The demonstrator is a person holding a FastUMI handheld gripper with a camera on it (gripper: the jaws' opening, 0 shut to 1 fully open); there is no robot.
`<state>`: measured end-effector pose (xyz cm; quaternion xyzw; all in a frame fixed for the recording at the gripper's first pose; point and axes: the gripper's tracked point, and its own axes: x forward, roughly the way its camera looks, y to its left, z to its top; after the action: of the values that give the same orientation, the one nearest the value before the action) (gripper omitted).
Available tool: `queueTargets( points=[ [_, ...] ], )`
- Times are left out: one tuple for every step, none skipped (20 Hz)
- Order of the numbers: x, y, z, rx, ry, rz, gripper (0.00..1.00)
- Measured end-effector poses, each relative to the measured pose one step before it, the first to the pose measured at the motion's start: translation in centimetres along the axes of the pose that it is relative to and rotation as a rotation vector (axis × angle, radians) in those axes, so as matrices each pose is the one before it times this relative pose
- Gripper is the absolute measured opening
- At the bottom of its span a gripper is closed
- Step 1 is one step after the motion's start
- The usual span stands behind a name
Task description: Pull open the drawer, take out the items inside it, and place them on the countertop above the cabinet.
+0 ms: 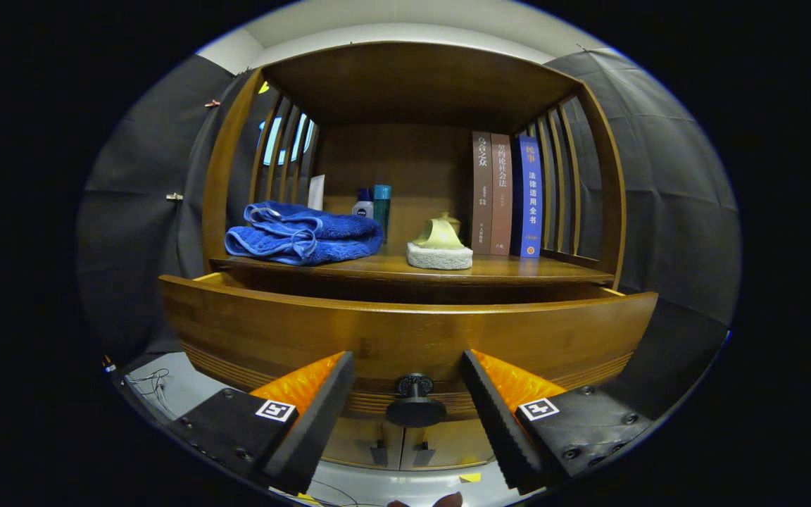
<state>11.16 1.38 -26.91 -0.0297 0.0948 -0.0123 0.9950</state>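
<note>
The wooden drawer (405, 331) of the cabinet stands pulled out toward me, its curved front filling the middle of the gripper view. Its dark round knob (415, 403) sits between my fingers, touching neither. My gripper (407, 415) is open, black ribbed pads (321, 415) with orange backing spread wide on either side of the knob. The drawer's inside is hidden behind its front. Above it lies the countertop (504, 267), a wooden shelf surface. A folded blue towel (303, 232) rests on its left part.
On the countertop stand a pale teapot on a stone base (439, 243), two small bottles (374, 204) at the back and three upright books (507, 193) at the right. Slatted wooden sides enclose the shelf. Two lower cabinet doors (402, 447) show under the drawer.
</note>
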Motion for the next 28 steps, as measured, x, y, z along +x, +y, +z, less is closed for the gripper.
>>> queueTargets(
  points=[
    [0.636, 0.029, -0.008, -0.00552, 0.00525, -0.0006, 0.99],
    [0.567, 0.037, 0.035, -0.00639, 0.00291, -0.00173, 0.99],
    [0.584, -0.024, 0.03, -0.00865, 0.00464, -0.00081, 0.99],
    [0.558, 0.043, 0.061, -0.00623, 0.00273, -0.00083, 0.99],
    [0.62, -0.006, 0.074, -0.00257, -0.00002, -0.00082, 0.99],
    [0.558, 0.026, 0.033, -0.00288, 0.00335, -0.00055, 0.99],
    [0.53, -0.009, 0.031, 0.00167, 0.00084, -0.00101, 0.99],
    [0.445, 0.073, 0.038, 0.00371, 0.00263, -0.00064, 0.99],
    [0.475, 0.008, 0.04, 0.0018, 0.00122, -0.0005, 1.0],
    [0.368, 0.06, 0.081, -0.0001, -0.00142, -0.00129, 1.0],
    [0.381, 0.039, -0.066, -0.00436, 0.00462, -0.00284, 1.0],
    [0.142, 0.08, -0.122, -0.00134, 0.00359, -0.00655, 0.99],
    [0.032, 0.176, 0.123, -0.00029, -0.00735, -0.0059, 0.99],
    [0.032, 0.012, 0.01, -0.01289, -0.00488, -0.00274, 1.0],
    [-0.066, 0.092, -0.021, -0.00424, -0.0034, -0.00133, 1.0],
    [-0.004, -0.003, -0.034, 0.00338, -0.00392, 0.00009, 1.0],
    [-0.002, 0.04, 0.006, 0.00379, 0.00159, 0.00138, 1.0],
    [0.044, -0.001, -0.015, 0.00159, -0.0001, 0.00032, 1.0],
    [0.051, -0.052, -0.003, -0.00073, 0.00216, -0.00021, 1.0],
    [-0.008, 0.012, 0.027, -0.00182, 0.00002, -0.00043, 1.0],
    [-0.055, 0.012, -0.025, -0.00049, 0.00036, 0.00008, 1.0],
    [0.011, 0.016, 0.014, -0.0022, 0.00017, 0.00059, 1.0],
    [0.015, -0.033, -0.036, -0.00257, 0.00078, 0.00008, 1.0],
    [-0.014, -0.011, -0.043, -0.00356, 0.00171, -0.00031, 1.0],
    [0.036, -0.035, -0.03, -0.00305, 0.00319, 0.0002, 1.0],
    [-0.184, 0.01, -0.181, 0.00875, 0.00982, 0.00582, 1.0],
    [-0.2, 0.089, -0.012, 0.01534, 0.00664, 0.00673, 0.99],
    [-0.373, 0.004, 0.073, 0.00862, 0.00046, 0.00515, 0.99]
  ],
)
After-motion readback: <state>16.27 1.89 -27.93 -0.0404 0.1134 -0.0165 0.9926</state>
